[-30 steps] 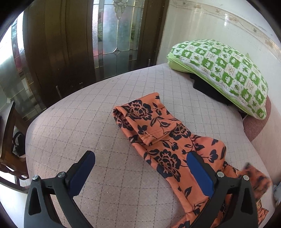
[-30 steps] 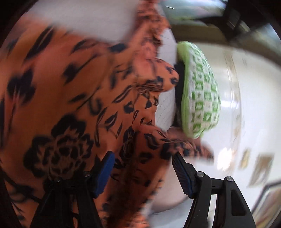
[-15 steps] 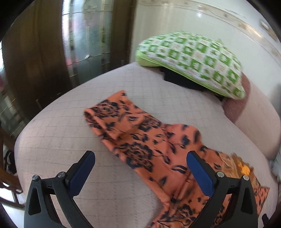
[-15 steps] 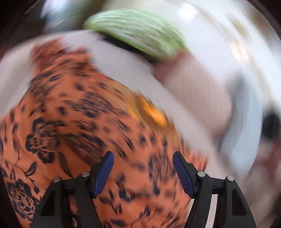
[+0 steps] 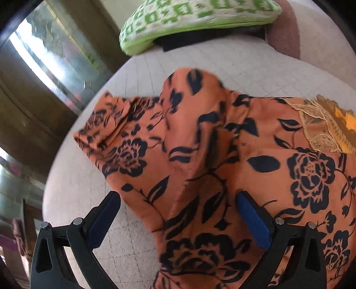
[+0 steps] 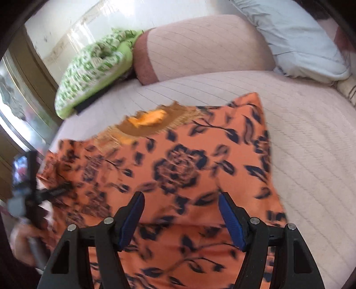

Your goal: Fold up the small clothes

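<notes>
An orange top with black flowers lies spread on the pinkish quilted bed. One sleeve points left, and the gold-lace neckline is at the right. My left gripper hovers open over the garment's left side, with rumpled cloth below its blue pads and nothing pinched. In the right wrist view the top lies with its neckline away from me. My right gripper stands open above its middle. The left gripper, held by a hand, shows at the left edge.
A green-and-white pillow lies at the head of the bed over something dark. Beside it are a pink bolster and a white pillow. A dark wooden door with patterned glass stands past the bed's left edge.
My left gripper came in lower and closer, from beside the top to over its sleeve side. The right view rolled upright and drew back; the top now lies spread flat.
</notes>
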The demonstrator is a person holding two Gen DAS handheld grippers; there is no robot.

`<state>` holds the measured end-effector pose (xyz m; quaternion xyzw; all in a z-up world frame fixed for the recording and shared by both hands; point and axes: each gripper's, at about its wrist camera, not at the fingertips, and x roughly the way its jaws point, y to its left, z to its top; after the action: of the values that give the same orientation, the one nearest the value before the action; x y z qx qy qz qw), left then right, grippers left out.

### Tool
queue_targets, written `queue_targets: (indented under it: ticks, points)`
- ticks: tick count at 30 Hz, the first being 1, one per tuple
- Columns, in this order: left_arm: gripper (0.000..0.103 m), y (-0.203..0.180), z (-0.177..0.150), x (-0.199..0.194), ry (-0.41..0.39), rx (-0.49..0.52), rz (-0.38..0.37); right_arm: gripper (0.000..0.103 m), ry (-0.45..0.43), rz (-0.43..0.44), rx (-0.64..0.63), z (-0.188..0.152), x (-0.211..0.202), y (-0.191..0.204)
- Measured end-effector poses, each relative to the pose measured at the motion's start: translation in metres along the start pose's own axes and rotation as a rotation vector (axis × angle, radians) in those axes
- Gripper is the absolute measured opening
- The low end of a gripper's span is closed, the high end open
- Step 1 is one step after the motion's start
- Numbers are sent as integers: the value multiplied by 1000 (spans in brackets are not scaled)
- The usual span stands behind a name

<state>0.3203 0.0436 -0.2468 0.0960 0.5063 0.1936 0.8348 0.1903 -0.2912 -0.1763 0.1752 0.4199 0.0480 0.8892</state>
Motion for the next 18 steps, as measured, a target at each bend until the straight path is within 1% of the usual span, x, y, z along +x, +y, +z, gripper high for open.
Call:
queue_targets:
  ticks: [1,3,4,5,6,7,8,9,10,12,13,14,16,17,18]
  points:
    - [103,-7,-2,-2,-18,16,25,72,4,19,14,2,4,-2]
    - [103,-16,-7,-4,-56,36,71,72,28,12,42,4,18,-11]
    - [103,-18,-10,-5,-75,35,80,70,51,-23,54,4,26,-21]
    - [103,-19,-12,-6,-83,25,75,61,94,-62,83,2,37,-34]
    - [103,-16,-15,-5,-85,-5,56,57,135,-53,121,0,44,-47]
    - [103,-10,-17,-4,-87,-40,32,55,127,-30,148,0,42,-55]
    - [103,-2,-19,-2,-87,-88,-2,54,123,-4,167,2,35,-57]
    - [103,8,-23,1,-77,-151,-53,54,134,7,179,2,29,-58]
    - [103,20,-26,4,-45,-226,-117,54,137,15,184,0,24,-57]
    - [103,35,-31,5,28,-338,-205,54,84,-5,180,-2,11,-55]
    - [103,41,-34,4,41,-361,-218,54,37,-21,159,-1,2,-51]
    - [103,42,-35,0,38,-357,-206,54,-6,-24,137,0,-5,-48]
    - [103,45,-39,-15,4,-316,-157,54,-74,-29,106,0,-20,-41]
    - [103,47,-40,-23,-19,-294,-149,54,-89,-22,103,1,-22,-38]
    - [103,50,-41,-32,-42,-275,-151,54,-82,-8,107,3,-16,-34]
